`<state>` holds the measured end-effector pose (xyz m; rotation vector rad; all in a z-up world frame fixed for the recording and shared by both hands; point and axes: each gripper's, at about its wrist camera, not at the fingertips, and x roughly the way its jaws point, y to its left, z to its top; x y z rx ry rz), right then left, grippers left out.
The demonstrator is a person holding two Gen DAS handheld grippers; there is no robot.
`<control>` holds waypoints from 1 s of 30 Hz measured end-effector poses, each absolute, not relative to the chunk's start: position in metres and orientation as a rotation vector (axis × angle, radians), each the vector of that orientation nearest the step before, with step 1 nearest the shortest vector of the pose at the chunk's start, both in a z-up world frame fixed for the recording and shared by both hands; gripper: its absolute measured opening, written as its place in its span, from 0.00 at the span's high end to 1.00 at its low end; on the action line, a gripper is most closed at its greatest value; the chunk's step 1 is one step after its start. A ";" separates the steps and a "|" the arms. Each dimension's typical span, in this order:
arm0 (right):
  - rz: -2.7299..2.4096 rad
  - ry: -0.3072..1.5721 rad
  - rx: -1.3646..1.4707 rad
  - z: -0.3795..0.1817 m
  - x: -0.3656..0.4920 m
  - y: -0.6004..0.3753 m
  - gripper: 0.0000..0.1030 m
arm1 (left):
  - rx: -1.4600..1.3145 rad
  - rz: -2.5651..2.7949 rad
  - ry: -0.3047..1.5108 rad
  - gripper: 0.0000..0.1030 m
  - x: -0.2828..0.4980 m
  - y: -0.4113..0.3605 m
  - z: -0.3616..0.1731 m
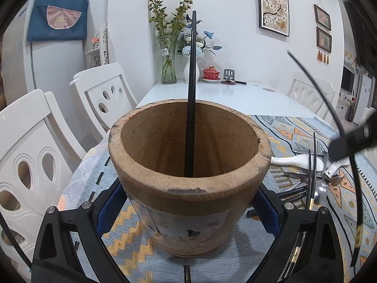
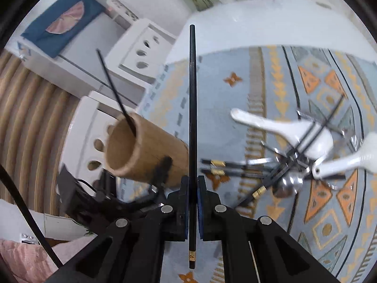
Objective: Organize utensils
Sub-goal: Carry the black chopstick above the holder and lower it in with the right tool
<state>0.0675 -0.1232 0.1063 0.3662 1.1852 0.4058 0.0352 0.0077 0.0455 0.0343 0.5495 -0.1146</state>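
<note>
**Utensil sort: one chopstick housed, second in transit**

Right gripper (image 2: 193, 188) is pinching a black chopstick (image 2: 192, 108) between nearly closed jaws, above the patterned tablecloth (image 2: 271, 75); left gripper (image 1: 188, 210) is clasping the wooden holder (image 1: 188, 188) near the cloth's left edge; one chopstick (image 1: 191, 94) is already standing inside; chopsticks, white spoons (image 2: 294, 129) and metal cutlery are still lying heaped (image 2: 289, 165) toward the right edge, awaiting transfer.

A bright dining corner with plain white walls (image 1: 132, 35), where framed floral pictures (image 1: 274, 4) hang at the right. A glossy white table (image 1: 235, 96), partly covered by a blue-grey patterned cloth (image 1: 294, 127), has white cut-out chairs (image 1: 106, 89) along its sides. Vases of flowers (image 1: 168, 47) stand at the far end.
</note>
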 end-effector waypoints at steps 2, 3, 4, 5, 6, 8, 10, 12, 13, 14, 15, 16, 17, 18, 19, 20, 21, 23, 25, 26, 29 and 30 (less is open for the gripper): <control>0.420 1.177 0.367 0.114 0.073 -0.119 0.95 | 0.034 -0.115 0.550 0.06 0.035 0.008 0.045; 0.429 1.166 0.366 0.119 0.076 -0.117 0.95 | 0.034 -0.115 0.550 0.06 0.035 0.008 0.045; 0.441 1.152 0.366 0.125 0.078 -0.114 0.95 | 0.034 -0.116 0.550 0.06 0.035 0.008 0.045; 0.454 1.138 0.364 0.131 0.082 -0.111 0.95 | 0.033 -0.117 0.550 0.06 0.035 0.008 0.045; 0.465 1.122 0.356 0.138 0.085 -0.107 0.95 | 0.032 -0.117 0.550 0.06 0.035 0.008 0.045; 0.488 1.084 0.345 0.152 0.091 -0.099 0.95 | 0.028 -0.121 0.553 0.06 0.035 0.009 0.045; 0.516 1.043 0.337 0.165 0.097 -0.091 0.95 | 0.023 -0.123 0.554 0.06 0.036 0.010 0.044; 0.534 1.001 0.324 0.175 0.103 -0.082 0.95 | 0.021 -0.125 0.555 0.06 0.036 0.010 0.044; 0.545 0.969 0.319 0.182 0.106 -0.077 0.95 | 0.022 -0.125 0.555 0.06 0.035 0.009 0.044; 0.552 0.949 0.317 0.186 0.108 -0.074 0.95 | 0.022 -0.125 0.555 0.06 0.035 0.009 0.044; 0.558 0.928 0.319 0.190 0.110 -0.071 0.95 | 0.021 -0.126 0.555 0.06 0.035 0.009 0.044; 0.566 0.906 0.322 0.194 0.112 -0.068 0.95 | 0.020 -0.126 0.556 0.06 0.035 0.010 0.044; 0.572 0.883 0.325 0.198 0.114 -0.064 0.95 | 0.020 -0.127 0.556 0.06 0.035 0.009 0.044; 0.571 0.864 0.323 0.200 0.117 -0.061 0.95 | 0.019 -0.127 0.556 0.06 0.035 0.009 0.044; 0.568 0.859 0.321 0.202 0.120 -0.058 0.95 | 0.018 -0.127 0.556 0.06 0.035 0.009 0.044; 0.564 0.857 0.321 0.203 0.123 -0.055 0.95 | 0.019 -0.128 0.558 0.06 0.035 0.009 0.044; 0.562 0.853 0.319 0.203 0.125 -0.053 0.95 | 0.019 -0.128 0.560 0.06 0.036 0.008 0.044; 0.562 0.835 0.316 0.203 0.126 -0.050 0.95 | 0.016 -0.129 0.566 0.06 0.037 0.008 0.043; 0.556 0.820 0.311 0.200 0.127 -0.048 0.95 | 0.015 -0.130 0.565 0.06 0.036 0.008 0.043; 0.541 0.810 0.304 0.197 0.128 -0.046 0.95 | 0.015 -0.130 0.566 0.06 0.036 0.008 0.043; 0.513 0.820 0.321 0.183 0.132 -0.045 0.95 | 0.015 -0.130 0.566 0.06 0.037 0.008 0.043; 0.505 0.821 0.315 0.180 0.132 -0.044 0.95 | 0.014 -0.130 0.566 0.06 0.037 0.009 0.043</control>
